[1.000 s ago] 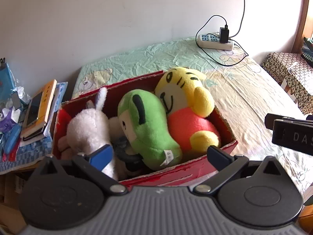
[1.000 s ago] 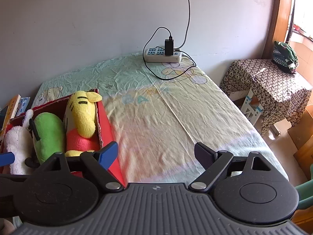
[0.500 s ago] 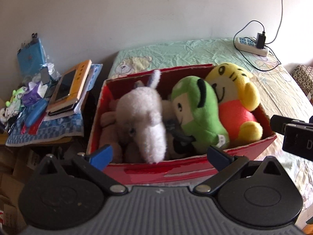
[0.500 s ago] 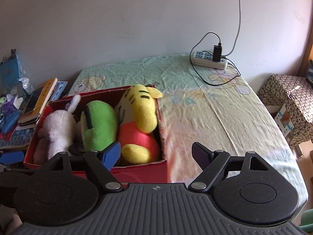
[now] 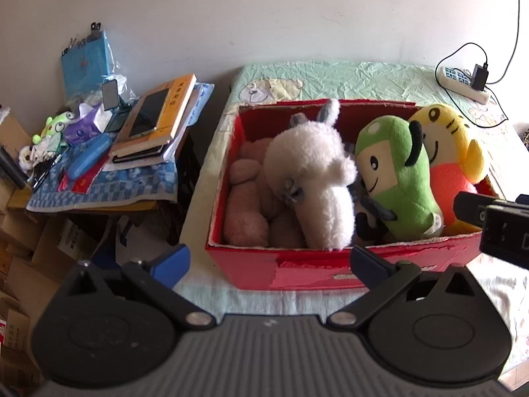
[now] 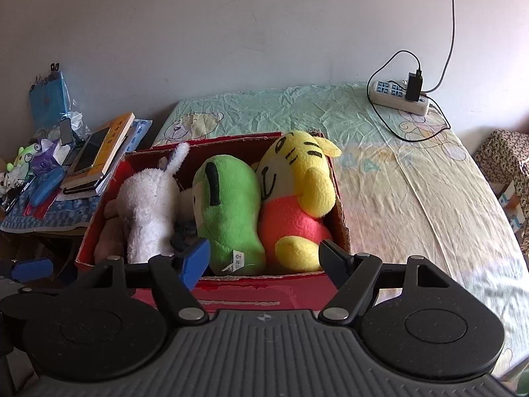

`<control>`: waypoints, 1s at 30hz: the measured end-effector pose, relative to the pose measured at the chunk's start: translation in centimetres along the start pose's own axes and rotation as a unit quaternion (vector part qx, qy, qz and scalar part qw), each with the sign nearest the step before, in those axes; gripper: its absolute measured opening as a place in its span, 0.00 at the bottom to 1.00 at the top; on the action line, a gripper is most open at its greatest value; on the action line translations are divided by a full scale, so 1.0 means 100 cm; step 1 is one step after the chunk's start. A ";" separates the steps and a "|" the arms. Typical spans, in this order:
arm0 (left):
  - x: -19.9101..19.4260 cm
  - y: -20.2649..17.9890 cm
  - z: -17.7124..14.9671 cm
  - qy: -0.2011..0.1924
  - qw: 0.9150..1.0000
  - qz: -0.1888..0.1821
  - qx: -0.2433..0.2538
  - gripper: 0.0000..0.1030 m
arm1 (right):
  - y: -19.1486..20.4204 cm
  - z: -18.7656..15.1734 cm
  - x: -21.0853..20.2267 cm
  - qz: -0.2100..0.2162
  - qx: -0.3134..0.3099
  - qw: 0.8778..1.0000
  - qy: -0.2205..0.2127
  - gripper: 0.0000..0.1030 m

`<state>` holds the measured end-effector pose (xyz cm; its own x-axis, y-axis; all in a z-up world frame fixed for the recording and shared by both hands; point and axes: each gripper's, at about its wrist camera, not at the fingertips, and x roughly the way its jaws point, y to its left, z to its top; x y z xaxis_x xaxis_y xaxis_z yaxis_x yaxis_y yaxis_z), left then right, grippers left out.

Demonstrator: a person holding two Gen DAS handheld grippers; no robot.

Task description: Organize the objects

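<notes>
The red box (image 6: 340,195) is packed tight: white plush (image 6: 148,211), green plush (image 6: 228,211) and yellow plush (image 6: 297,198) shoulder to shoulder, no gap between them. Open bedsheet (image 6: 413,198) at three o'clock of the box. At nine o'clock, a cluttered side table (image 5: 109,178) crowds in, books (image 5: 155,122) stacked high.
</notes>
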<state>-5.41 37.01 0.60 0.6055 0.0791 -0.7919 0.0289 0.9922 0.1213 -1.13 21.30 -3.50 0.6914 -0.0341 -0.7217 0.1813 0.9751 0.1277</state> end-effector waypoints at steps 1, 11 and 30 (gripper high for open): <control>0.000 -0.001 0.000 0.002 1.000 -0.001 0.001 1.00 | 0.000 -0.001 0.000 0.002 0.005 1.000 0.003 0.72; 0.001 -0.006 0.009 -0.005 1.000 -0.014 0.011 1.00 | 0.001 0.003 -0.002 -0.015 0.006 1.000 -0.009 0.66; 0.020 -0.006 0.022 0.002 1.000 -0.014 0.010 1.00 | -0.001 0.010 0.017 -0.025 0.005 1.000 0.001 0.71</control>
<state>-2.48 36.34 0.20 0.6006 0.0511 -0.7979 0.0629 0.9918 0.1108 0.70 20.93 -4.09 0.6799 -0.0814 -0.7287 0.2226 0.9698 0.0993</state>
